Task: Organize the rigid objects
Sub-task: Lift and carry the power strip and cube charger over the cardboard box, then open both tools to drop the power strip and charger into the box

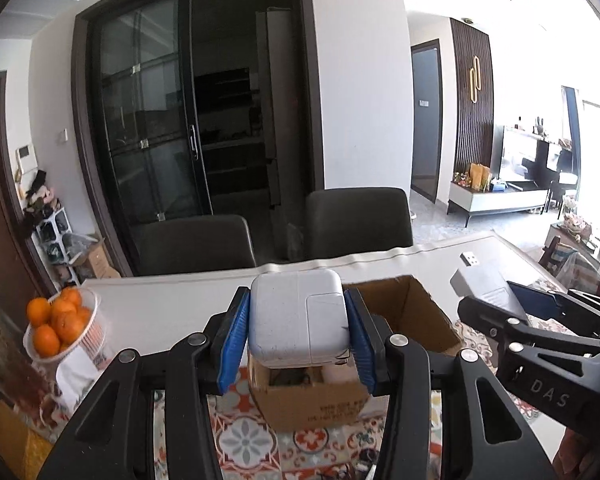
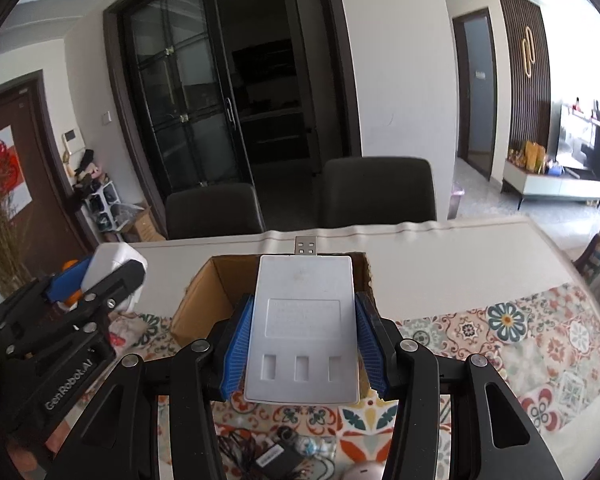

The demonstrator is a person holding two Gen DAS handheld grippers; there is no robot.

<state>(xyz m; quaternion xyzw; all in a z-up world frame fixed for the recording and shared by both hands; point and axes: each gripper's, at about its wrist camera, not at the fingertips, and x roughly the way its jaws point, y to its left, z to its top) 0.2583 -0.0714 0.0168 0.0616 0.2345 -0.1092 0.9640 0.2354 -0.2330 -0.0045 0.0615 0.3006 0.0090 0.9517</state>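
Left wrist view: left gripper [image 1: 298, 330] pinching a white power adapter [image 1: 299, 316] above the open cardboard box [image 1: 412, 312] on the table [image 1: 160, 312], bowl of oranges [image 1: 60, 320] at the table's left edge; right wrist view: right gripper [image 2: 303, 344] pinching a flat white USB hub [image 2: 304, 324] over the same box [image 2: 204, 300].

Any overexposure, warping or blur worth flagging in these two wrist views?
Left wrist: window side at right blown out, door frame bowed by the fisheye, square white power adapter sharp. Right wrist: same bowing, corners vignetted black, flat white rectangular USB device crisp, brown cardboard box slightly soft.
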